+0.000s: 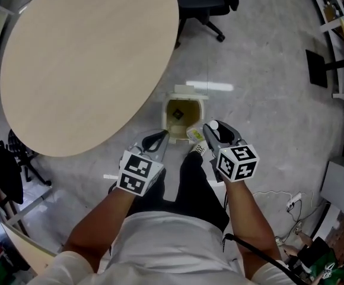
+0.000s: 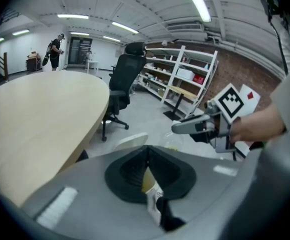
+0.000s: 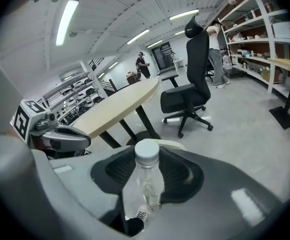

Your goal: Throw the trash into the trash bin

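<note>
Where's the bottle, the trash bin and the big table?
bottle [image 3: 146, 184]: right gripper view, clear body.
trash bin [image 1: 165, 115]: head view, left rim.
table [image 1: 89, 58]: head view, middle of the top.

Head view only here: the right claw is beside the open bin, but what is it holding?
Observer: The right claw is shut on a clear plastic bottle with a white cap.
Operator: And the left claw?
Observer: The left claw is shut, nothing between its jaws.
Operator: Anyone nearby?
Observer: A person stands far off, beyond the round table.
</note>
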Action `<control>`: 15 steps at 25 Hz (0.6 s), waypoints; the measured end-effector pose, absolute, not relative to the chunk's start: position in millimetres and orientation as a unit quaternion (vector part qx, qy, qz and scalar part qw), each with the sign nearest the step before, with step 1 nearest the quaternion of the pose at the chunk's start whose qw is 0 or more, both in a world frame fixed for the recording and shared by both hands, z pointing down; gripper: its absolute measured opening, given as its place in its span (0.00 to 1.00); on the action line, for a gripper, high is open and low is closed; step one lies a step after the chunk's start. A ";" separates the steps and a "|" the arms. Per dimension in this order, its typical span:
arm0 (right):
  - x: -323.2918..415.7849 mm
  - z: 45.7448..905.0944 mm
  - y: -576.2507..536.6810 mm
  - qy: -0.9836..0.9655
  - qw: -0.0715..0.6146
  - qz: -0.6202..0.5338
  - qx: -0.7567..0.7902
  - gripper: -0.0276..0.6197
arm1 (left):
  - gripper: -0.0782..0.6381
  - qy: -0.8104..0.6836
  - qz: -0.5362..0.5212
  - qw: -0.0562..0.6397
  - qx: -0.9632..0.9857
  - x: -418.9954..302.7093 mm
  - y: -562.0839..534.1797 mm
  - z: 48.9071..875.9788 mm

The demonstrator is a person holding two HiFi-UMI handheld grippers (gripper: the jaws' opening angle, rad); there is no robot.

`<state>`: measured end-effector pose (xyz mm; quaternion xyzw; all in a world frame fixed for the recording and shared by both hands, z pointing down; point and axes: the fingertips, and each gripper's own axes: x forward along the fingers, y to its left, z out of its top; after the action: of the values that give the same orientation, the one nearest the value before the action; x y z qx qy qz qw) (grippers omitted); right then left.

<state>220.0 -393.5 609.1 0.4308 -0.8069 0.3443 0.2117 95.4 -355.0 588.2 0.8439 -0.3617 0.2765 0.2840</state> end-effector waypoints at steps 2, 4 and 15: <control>220.5 622.7 -394.7 -0.804 0.218 0.353 0.425 0.27 | 0.12 -0.368 0.287 0.287 0.836 91.9 -355.7 599.8; 222.1 636.5 -397.5 -0.802 0.223 0.359 0.421 0.27 | 0.12 -0.374 0.295 0.289 0.830 90.8 -358.5 611.2; 211.6 711.8 -411.0 -0.801 0.268 0.377 0.380 0.27 | 0.12 -0.394 0.305 0.319 0.806 99.7 -372.7 665.2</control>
<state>211.6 -411.0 711.8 0.3799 -0.8014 0.3766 0.2677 99.7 -372.7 665.2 0.8060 -0.3942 0.3052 0.3190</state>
